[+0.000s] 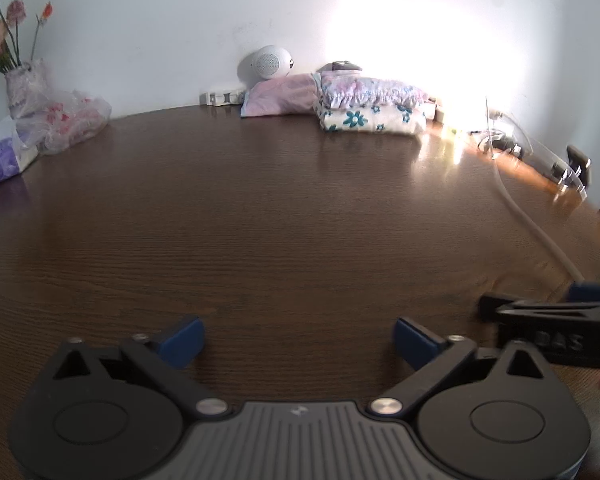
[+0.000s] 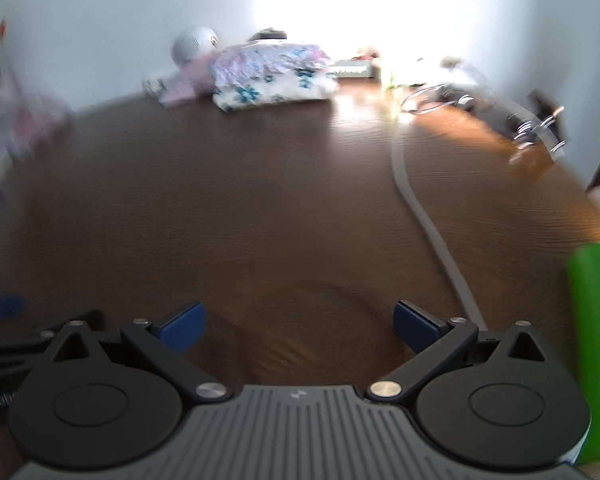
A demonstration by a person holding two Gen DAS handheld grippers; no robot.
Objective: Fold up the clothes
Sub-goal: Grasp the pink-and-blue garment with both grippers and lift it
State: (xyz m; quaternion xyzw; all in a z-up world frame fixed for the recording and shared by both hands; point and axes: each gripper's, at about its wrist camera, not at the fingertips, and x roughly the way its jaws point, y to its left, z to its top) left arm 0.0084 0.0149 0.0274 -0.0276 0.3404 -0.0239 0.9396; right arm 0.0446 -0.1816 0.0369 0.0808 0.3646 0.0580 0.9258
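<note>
The left gripper (image 1: 298, 340) hangs over the bare dark wood of the table (image 1: 260, 220), its jaws spread wide with nothing between them. The right gripper (image 2: 299, 326) hangs over the same table just beside it, jaws also spread and empty; its black frame and a blue pad show at the right edge of the left wrist view.

The folded clothes (image 1: 370, 104) sit in a stack at the far edge of the table against the white wall (image 1: 160, 20), well apart from both grippers: a white piece with blue flowers at the bottom, a pale lilac floral piece on top. A pink piece (image 1: 280, 96) lies touching the stack on its left. Behind it stands a round white speaker (image 1: 266, 62).

At the far left stands a vase of flowers (image 1: 22, 84), with a plastic bag (image 1: 70, 118) beside it. A grey cable (image 2: 424, 224) runs across the table on the right. A bright green object (image 2: 598, 344), blurred, fills the right edge of the right wrist view. Strong light washes out the wall behind the stack.
</note>
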